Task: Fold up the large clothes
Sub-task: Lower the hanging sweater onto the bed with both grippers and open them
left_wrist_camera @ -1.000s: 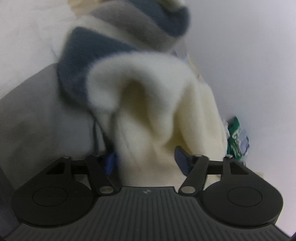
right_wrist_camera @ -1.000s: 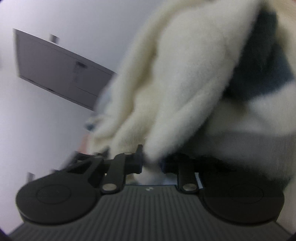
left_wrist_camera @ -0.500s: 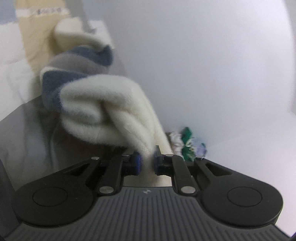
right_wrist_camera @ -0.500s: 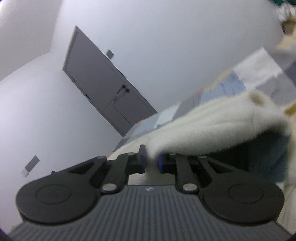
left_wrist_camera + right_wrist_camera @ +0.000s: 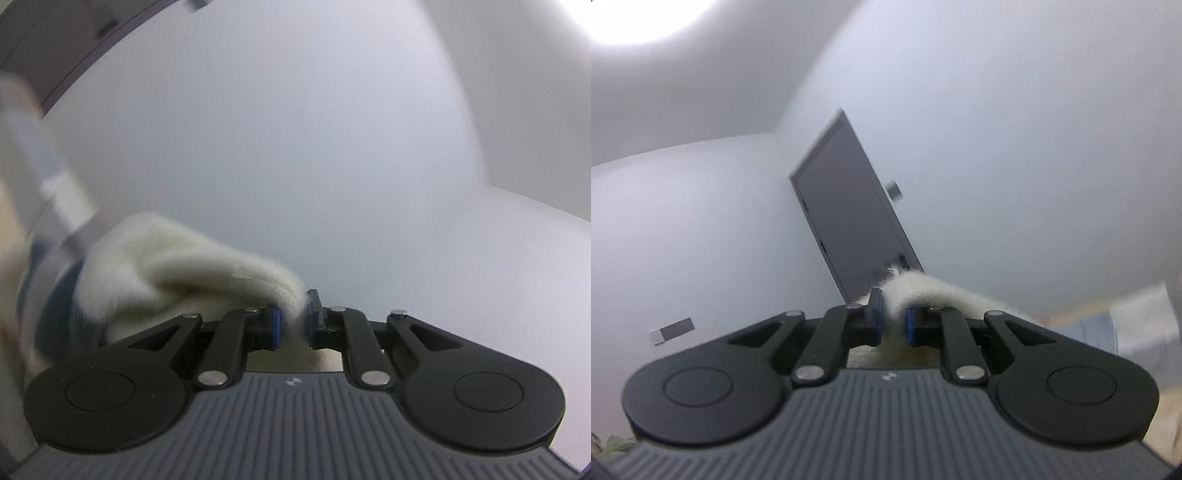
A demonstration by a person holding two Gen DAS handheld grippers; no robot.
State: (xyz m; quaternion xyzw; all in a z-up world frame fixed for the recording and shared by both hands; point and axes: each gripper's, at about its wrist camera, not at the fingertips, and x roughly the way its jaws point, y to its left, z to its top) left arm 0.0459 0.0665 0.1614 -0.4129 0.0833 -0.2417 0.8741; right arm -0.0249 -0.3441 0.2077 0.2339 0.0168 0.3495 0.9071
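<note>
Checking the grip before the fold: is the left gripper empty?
No, the left gripper is clamped on cream fleece garment.

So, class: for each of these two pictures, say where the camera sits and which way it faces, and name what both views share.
Left wrist: sits on the left gripper, facing a white wall; its fingers pinch the fleece garment, which trails left.
Right wrist: sits on the right gripper, facing a wall with a grey door; its fingers pinch the fleece, which trails right.
Shared: the same cream fleece and white walls.
</note>
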